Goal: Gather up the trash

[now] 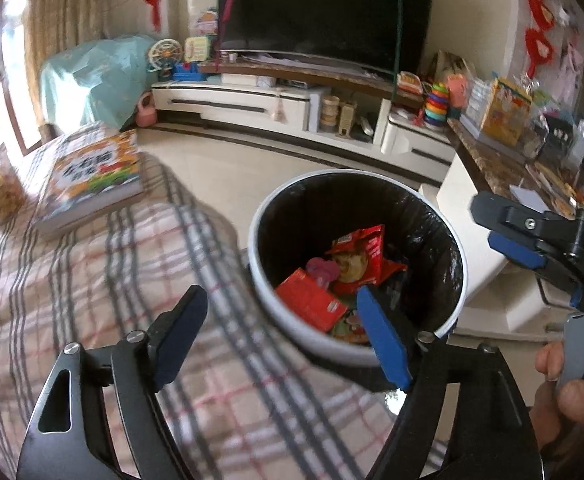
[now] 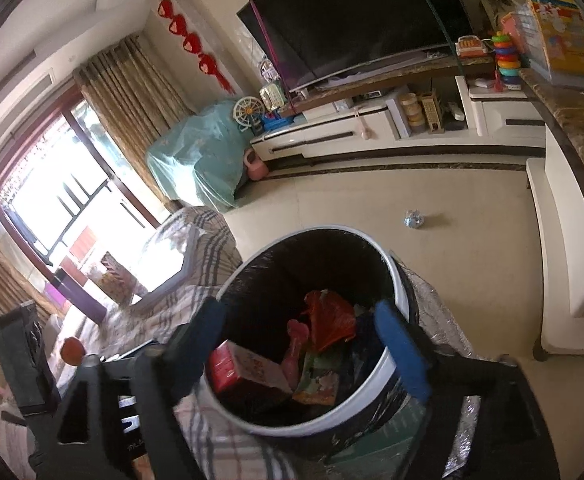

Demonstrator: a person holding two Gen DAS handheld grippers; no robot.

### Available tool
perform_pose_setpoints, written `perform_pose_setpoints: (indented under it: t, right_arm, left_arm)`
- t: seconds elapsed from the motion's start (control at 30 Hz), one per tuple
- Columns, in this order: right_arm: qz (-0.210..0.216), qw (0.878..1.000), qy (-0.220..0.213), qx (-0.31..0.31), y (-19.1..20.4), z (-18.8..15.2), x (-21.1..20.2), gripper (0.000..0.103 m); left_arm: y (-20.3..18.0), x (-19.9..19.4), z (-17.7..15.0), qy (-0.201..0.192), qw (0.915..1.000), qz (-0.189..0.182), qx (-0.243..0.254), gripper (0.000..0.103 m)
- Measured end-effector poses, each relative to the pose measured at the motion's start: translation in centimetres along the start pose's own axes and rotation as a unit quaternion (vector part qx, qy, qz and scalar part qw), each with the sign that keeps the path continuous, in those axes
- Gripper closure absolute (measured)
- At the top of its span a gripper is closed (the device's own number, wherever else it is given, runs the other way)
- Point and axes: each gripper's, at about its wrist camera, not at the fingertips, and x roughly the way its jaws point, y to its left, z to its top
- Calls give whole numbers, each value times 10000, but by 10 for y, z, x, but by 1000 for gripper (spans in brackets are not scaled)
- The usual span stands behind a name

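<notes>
Left wrist view: white trash bin (image 1: 356,264) with black liner stands on the floor against the edge of the plaid-covered sofa (image 1: 92,288). Inside the bin: red snack bag (image 1: 365,252), red carton (image 1: 311,304), pink item (image 1: 323,270), all lying loose at the bottom. Left gripper (image 1: 282,340) is spread wide and carries nothing; one blue pad overlaps the bin's near rim, the other hangs over the plaid cover. Right gripper (image 1: 503,232) enters at the far side of the bin, above its rim; a hand (image 1: 563,384) grips its handle. Right wrist view: right gripper (image 2: 303,344) hovers directly over the bin (image 2: 403,292), fingers parted to either side of the opening, empty. A crumpled wad (image 2: 413,219) lies on the tile floor beyond the bin, well apart from it. A picture book (image 1: 92,176) rests on the sofa, away from the bin.
</notes>
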Motion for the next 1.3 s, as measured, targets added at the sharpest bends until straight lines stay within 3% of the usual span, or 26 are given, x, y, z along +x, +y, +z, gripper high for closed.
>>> perform_pose_setpoints:
  t: [0.33, 0.6, 0.77, 1.07, 1.3]
  right_arm:
    - [74, 9998, -150, 127, 16, -47, -35, 14]
    - [-167, 9979, -454, -421, 41, -84, -64, 9]
    - [-580, 9885, -935, -1040, 60, -109, -84, 4]
    - [-781, 9692, -1701, -1599, 87, -122, -117, 0]
    - [-884, 9532, -2289, -1766, 97, -133, -136, 0]
  left_arm:
    - [30, -54, -52, -326, 9976, -53, -601, 14]
    - [36, -99, -92, -961, 9929, 310, -625, 8]
    - [36, -121, -110, -1385, 9869, 555, -620, 4]
    - [33, -168, -120, -2217, 9694, 950, -449, 0]
    - [38, -182, -133, -2437, 9613, 1189, -494, 0]
